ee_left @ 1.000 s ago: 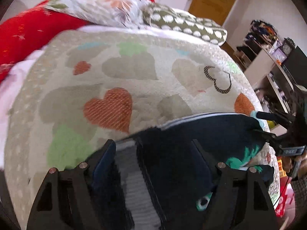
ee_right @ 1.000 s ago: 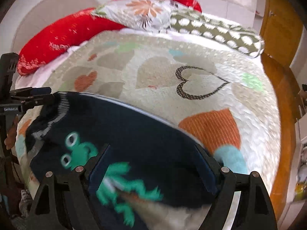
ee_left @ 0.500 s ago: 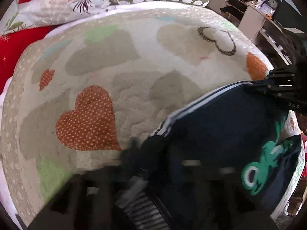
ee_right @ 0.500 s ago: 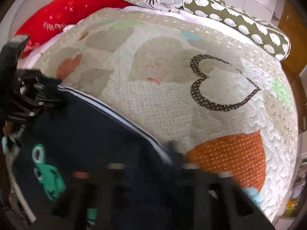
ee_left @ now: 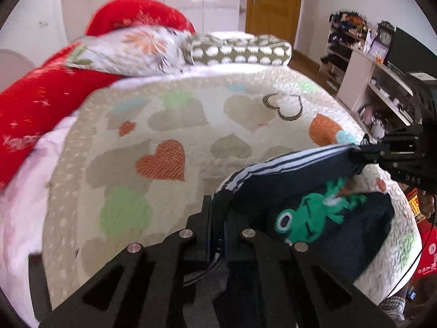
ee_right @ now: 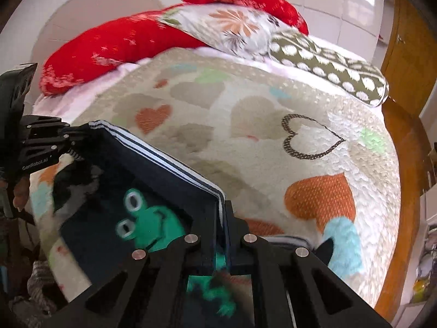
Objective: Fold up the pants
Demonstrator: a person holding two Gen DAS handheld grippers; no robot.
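Item: navy pants [ee_left: 297,175] with frog print, lifted over the bed [ee_left: 169,125]. Left tool [ee_left: 217,218] and right tool [ee_right: 222,218] each clamped tight on one end of the striped edge, long axis stretched between them; hands equally placed

Open heart-print quilt [ee_left: 191,136] ahead, pillows [ee_left: 131,52] blocking far end, shelving [ee_left: 377,87] crowding one side
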